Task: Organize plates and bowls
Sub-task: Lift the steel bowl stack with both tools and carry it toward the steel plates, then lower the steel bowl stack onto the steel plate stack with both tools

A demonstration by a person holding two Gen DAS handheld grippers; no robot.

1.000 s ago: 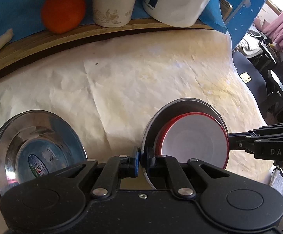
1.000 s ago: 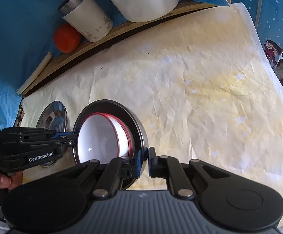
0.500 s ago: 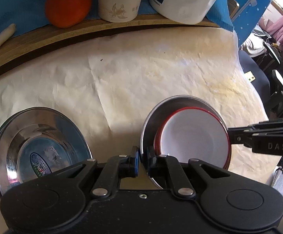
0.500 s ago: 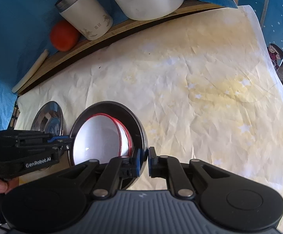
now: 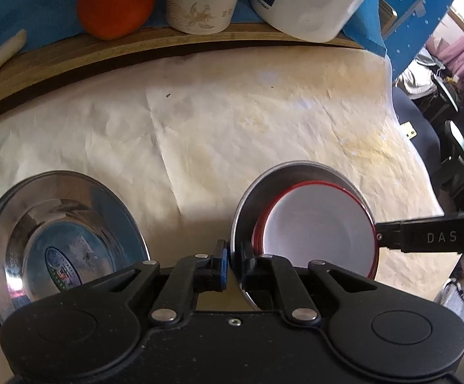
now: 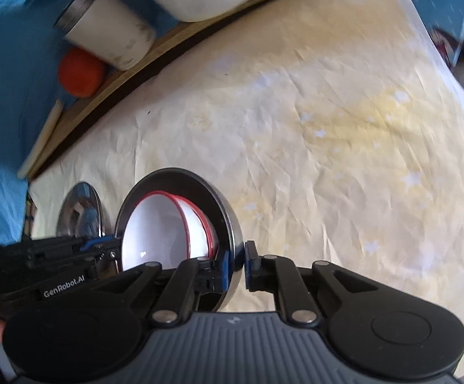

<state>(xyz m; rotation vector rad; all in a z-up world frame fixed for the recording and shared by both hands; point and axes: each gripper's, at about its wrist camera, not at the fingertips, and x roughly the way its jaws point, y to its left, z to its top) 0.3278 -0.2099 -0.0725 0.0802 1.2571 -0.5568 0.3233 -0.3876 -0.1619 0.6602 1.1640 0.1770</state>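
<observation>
A steel bowl (image 5: pixel 296 176) holds nested white bowls with red rims (image 5: pixel 318 220). My left gripper (image 5: pixel 233 260) is shut on the steel bowl's near rim. My right gripper (image 6: pixel 236 262) is shut on the opposite rim of the same steel bowl (image 6: pixel 222 204), with the white red-rimmed bowls (image 6: pixel 164 233) inside it. The right gripper also shows in the left wrist view (image 5: pixel 379 238). The bowl is held a little above the paper. A second steel plate (image 5: pixel 55 240) with a sticker lies to the left on the paper, also seen in the right wrist view (image 6: pixel 79 211).
Cream paper (image 5: pixel 232 121) covers the table. At the back a wooden ledge (image 5: pixel 135 51) carries an orange (image 5: pixel 115 0), a white cup (image 5: pixel 203 0) and a white jug (image 5: pixel 308 0). The table's right edge drops off to chairs (image 5: pixel 456 147).
Both grippers have carried the steel bowl with the white bowls a little further towards the back ledge. The grips are unchanged. The steel plate on the left has not moved.
</observation>
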